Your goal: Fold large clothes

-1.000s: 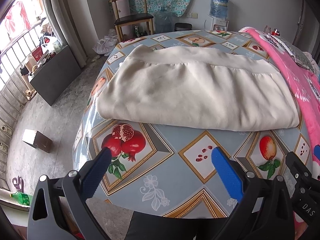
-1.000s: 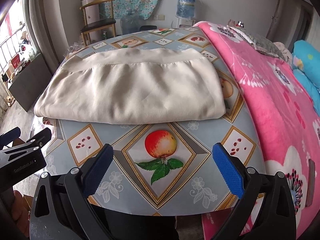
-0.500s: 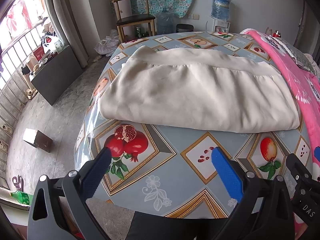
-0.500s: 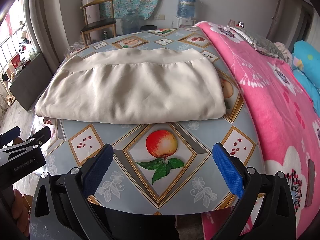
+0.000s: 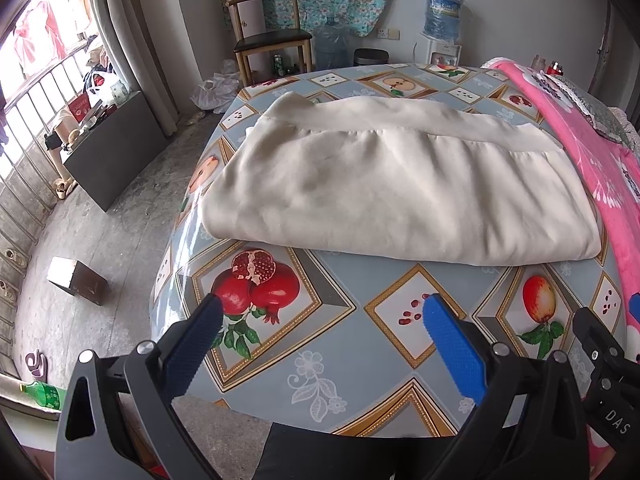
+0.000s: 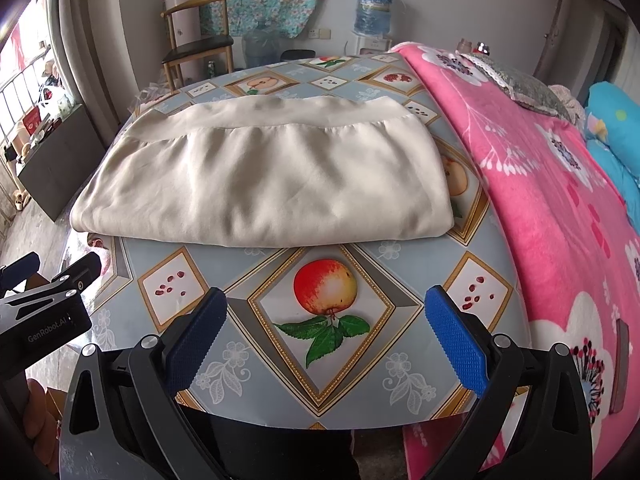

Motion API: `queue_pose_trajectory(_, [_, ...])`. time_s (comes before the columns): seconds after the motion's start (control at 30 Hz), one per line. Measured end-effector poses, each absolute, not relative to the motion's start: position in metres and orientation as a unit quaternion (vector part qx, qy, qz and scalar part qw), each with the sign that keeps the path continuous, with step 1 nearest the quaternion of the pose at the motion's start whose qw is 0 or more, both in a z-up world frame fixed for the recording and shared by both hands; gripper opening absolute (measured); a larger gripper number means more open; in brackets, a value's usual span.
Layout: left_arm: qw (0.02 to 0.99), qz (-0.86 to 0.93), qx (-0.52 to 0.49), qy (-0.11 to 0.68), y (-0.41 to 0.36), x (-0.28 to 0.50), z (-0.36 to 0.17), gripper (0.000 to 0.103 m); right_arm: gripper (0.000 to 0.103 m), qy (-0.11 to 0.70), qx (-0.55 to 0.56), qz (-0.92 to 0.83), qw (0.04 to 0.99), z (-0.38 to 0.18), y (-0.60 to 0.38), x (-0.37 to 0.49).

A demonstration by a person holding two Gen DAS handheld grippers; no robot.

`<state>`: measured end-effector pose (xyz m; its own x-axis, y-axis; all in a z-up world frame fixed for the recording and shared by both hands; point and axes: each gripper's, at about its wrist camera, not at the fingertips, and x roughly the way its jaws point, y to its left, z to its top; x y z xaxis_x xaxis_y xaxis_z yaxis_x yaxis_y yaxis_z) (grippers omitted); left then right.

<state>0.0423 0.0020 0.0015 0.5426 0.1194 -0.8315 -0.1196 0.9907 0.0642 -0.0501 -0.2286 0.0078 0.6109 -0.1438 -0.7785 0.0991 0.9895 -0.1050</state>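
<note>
- The cream garment (image 5: 400, 188) lies folded into a broad, flat rectangle in the middle of the table (image 5: 320, 360), with its band along the far edge and the doubled fold along the near edge.
- Judging by this shape, at least one fold is done; the piece is still wide from left to right, so a further fold across its width probably remains.
- The left gripper (image 5: 320, 326) hovers over the near part of the table, its jaws wide apart and holding nothing, well short of the garment.
- The right gripper (image 6: 324, 314) hovers likewise over the apple print, jaws wide and empty.
- A pink blanket (image 6: 560, 200) runs along the table's right side.
- Compared with a second ago, the garment has not shifted; the left view has drifted slightly, the right barely at all.
</note>
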Motion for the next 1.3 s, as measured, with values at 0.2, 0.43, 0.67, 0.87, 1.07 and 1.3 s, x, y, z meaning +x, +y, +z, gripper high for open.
queue_pose_trajectory(0.2, [0.878,0.068,0.0,0.473,0.002,0.0423,0.0017,0.098,0.096,0.436,-0.025,-0.068,0.897,0.008,-0.2283,-0.0499])
queue_pose_trajectory(0.43, [0.879,0.069,0.001,0.473,0.0024,0.0423,0.002,0.098,0.096,0.436,-0.026,-0.068,0.897,0.0084,-0.2284,-0.0496])
queue_pose_trajectory(0.67, [0.878,0.069,0.001,0.473,0.0022,0.0423,0.0018,0.098,0.096,0.437,-0.025,-0.067,0.897,0.0075,-0.227,-0.05])
queue_pose_trajectory(0.87, [0.879,0.069,0.001,0.473,0.0019,0.0423,0.0017,0.098,0.096,0.437,-0.025,-0.067,0.897,0.0075,-0.2272,-0.0498])
queue_pose_trajectory(1.07, [0.879,0.069,0.001,0.472,0.0019,0.0422,0.0018,0.098,0.096,0.437,-0.026,-0.067,0.897,0.0079,-0.2275,-0.0496])
queue_pose_trajectory(1.3, [0.877,0.068,0.0,0.476,0.0027,0.0425,0.0012,0.098,0.096,0.439,-0.026,-0.067,0.895,0.0058,-0.2259,-0.0501])
